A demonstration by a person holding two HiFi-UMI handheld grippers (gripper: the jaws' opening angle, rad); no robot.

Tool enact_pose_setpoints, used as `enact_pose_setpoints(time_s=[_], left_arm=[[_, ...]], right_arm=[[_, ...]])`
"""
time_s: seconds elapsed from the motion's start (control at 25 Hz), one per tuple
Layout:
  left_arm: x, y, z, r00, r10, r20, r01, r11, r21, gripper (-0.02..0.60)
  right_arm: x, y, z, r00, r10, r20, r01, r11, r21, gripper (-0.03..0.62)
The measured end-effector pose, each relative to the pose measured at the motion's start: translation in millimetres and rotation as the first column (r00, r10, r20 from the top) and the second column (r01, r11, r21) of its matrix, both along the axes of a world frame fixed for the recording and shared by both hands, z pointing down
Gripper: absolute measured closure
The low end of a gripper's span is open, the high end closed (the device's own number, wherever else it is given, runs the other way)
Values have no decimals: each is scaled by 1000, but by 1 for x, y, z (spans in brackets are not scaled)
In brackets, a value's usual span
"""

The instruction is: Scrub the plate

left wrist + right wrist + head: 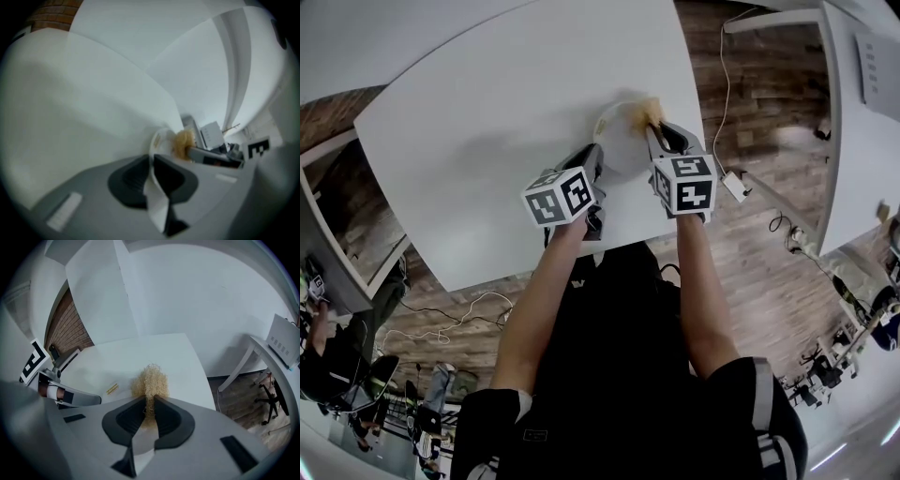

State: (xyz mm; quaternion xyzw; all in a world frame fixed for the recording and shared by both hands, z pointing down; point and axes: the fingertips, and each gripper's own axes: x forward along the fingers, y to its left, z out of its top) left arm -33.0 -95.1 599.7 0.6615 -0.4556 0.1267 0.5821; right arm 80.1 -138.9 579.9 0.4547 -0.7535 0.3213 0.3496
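Note:
A white plate (619, 141) is held up near the table's front edge, its rim pinched edge-on between the jaws of my left gripper (592, 169). In the left gripper view the plate (158, 187) runs up from between the dark pads. My right gripper (656, 127) is shut on a tan fibrous scrubber (652, 111), which rests against the plate's face. The scrubber (150, 383) sticks out past the jaws of the right gripper (149, 411), and the plate (105, 376) lies under it. From the left gripper view the scrubber (183, 142) shows on the plate's right side.
The white table (516, 103) spreads behind the plate. A second white table (858, 122) stands to the right over a wood floor with a cable and a small white box (736, 185). A person's arms hold both grippers.

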Motion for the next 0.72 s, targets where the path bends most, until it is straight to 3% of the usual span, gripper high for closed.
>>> enact_pose_setpoints(time_s=[0.32,0.72], left_arm=[[-1,-6,-6,1000,-22,-1,22,1000,12,500],[-9,-5,-35,998,-30,62,24,996,86,525]], right_arm=[[2,13,-14,1000,5,23,-6,1000,28,548],[-1,29,-35,997,22,70,-27,997,68,548]])
